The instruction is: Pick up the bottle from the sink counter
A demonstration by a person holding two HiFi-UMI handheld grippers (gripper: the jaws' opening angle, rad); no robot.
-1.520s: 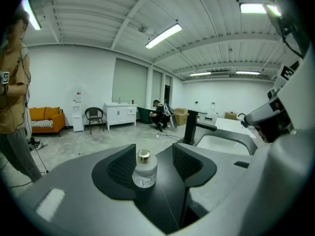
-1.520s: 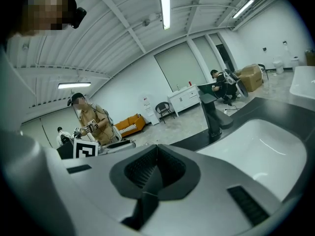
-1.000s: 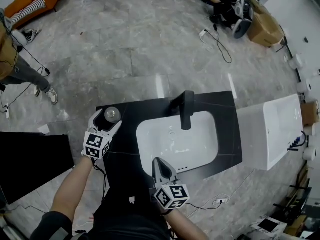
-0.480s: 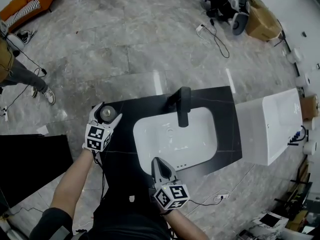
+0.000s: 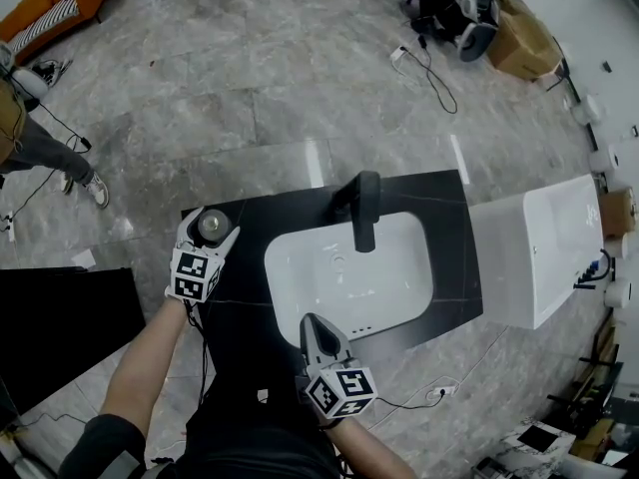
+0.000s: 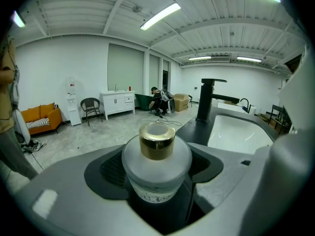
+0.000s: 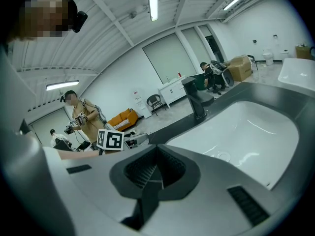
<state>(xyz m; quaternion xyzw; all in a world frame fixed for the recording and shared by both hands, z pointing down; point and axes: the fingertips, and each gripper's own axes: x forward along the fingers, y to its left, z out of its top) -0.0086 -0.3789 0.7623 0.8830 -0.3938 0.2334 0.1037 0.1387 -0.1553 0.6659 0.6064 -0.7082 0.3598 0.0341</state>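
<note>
Bottle [image 6: 156,167]: at 10 o'clock of basin [image 5: 394,292], clamped in left gripper [image 5: 211,231]. Right gripper [image 5: 313,323]: at 6 o'clock, closed, empty. Step: grasp apparently made. Next, likely: a straight lift.

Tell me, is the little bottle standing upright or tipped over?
Upright. The bottle shows its gold cap pointing straight up, held at both sides by the left gripper.

The black sink counter [image 5: 454,257] stands on a grey marble floor [image 5: 250,88]. Beyond it, far to the left, is an orange sofa [image 5: 50,8], and just beside it on the right stands a white basin unit [image 5: 539,257]. Above it, tube lights [image 6: 160,16] shine on a white ceiling [image 6: 98,9].
</note>
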